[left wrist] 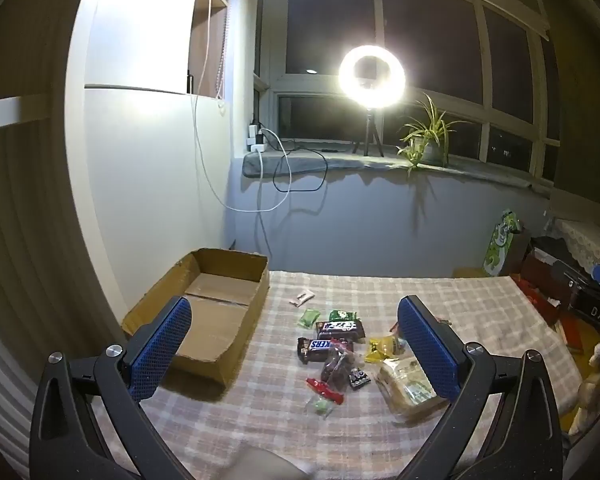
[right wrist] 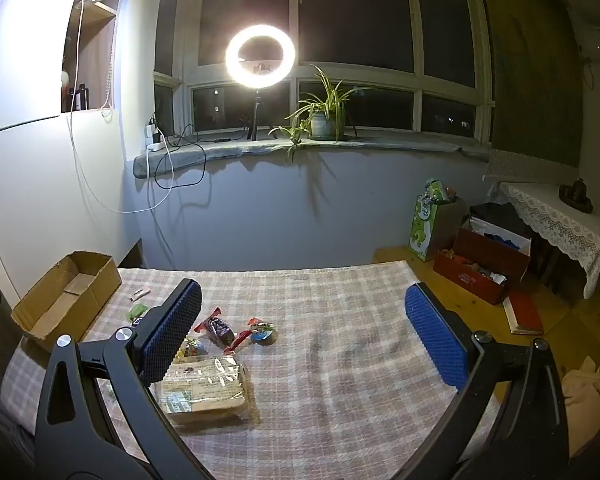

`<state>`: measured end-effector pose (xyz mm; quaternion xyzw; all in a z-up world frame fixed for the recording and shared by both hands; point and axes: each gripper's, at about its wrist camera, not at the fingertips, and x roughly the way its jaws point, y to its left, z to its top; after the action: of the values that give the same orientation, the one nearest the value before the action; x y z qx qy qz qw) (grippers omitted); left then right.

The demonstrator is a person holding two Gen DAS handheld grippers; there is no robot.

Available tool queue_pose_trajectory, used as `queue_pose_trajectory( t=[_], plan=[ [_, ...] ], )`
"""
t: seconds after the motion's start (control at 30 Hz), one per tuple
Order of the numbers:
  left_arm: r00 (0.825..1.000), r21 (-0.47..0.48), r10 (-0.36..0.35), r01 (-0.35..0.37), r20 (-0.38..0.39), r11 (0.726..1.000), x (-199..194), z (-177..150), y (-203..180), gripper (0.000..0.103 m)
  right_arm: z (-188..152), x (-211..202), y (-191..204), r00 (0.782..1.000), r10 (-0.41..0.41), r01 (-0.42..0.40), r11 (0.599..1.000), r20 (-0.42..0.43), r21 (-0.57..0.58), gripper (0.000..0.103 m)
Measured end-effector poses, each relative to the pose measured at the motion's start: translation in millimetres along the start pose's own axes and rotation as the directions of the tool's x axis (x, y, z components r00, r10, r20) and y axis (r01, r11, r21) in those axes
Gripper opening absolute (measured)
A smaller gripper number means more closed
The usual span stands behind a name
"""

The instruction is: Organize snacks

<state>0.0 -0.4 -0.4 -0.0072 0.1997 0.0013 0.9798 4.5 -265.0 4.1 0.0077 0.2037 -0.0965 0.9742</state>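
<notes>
I hold both grippers above the near edge of a counter (left wrist: 480,308) covered in a pale checked cloth, each tipped a little downward. My left gripper (left wrist: 296,348) has its jaws spread as wide as they go, with nothing between the blue pads, and my right gripper (right wrist: 304,336) is just as wide and just as empty.

The snacks lie in a loose cluster on the cloth, none yet in the open cardboard box (left wrist: 204,320), which sits bare at the far left of the counter. Seen along my left gripper, the heap lies ahead and slightly right of centre, between the fingers in the picture, with the box just to its left. Seen along my right gripper, the same heap is off to the left, partly hidden by the left finger. So my left hand is, I judge, the better placed one to pick and carry across to the box.

Nearest the box is the Snickers bar (left wrist: 324,347), dark brown with white lettering, its long axis running left to right across my left gripper. Behind it lies a second dark bar (left wrist: 340,328), parallel. The large clear-wrapped pack of biscuits (right wrist: 204,388) lies closest to me, tan and bulky
</notes>
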Motion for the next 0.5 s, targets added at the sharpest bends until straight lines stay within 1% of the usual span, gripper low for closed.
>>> queue_pose_trajectory(
  t=[0.13,0.17,0.5],
  plan=[
    [1.0,0.019,-0.007,0.008,-0.008,1.0,-0.6,-1.9,-5.6,0.102,0.3,-0.2,0.3,1.0,0.003,-0.003,1.0,-0.003,-0.001,0.103],
    [1.0,-0.01,0.001,-0.001,-0.01,1.0,3.5,0.4,2.0,0.102,0.3,-0.3,0.3,1.0,0.004,-0.004,1.0,-0.003,0.0,0.103],
    [1.0,-0.01,0.003,-0.003,-0.001,1.0,4.2,-2.8,1.9,0.102,-1.6,-0.4,-3.5,1.0,0.001,-0.001,1.0,-0.004,-0.001,0.103]
  ],
)
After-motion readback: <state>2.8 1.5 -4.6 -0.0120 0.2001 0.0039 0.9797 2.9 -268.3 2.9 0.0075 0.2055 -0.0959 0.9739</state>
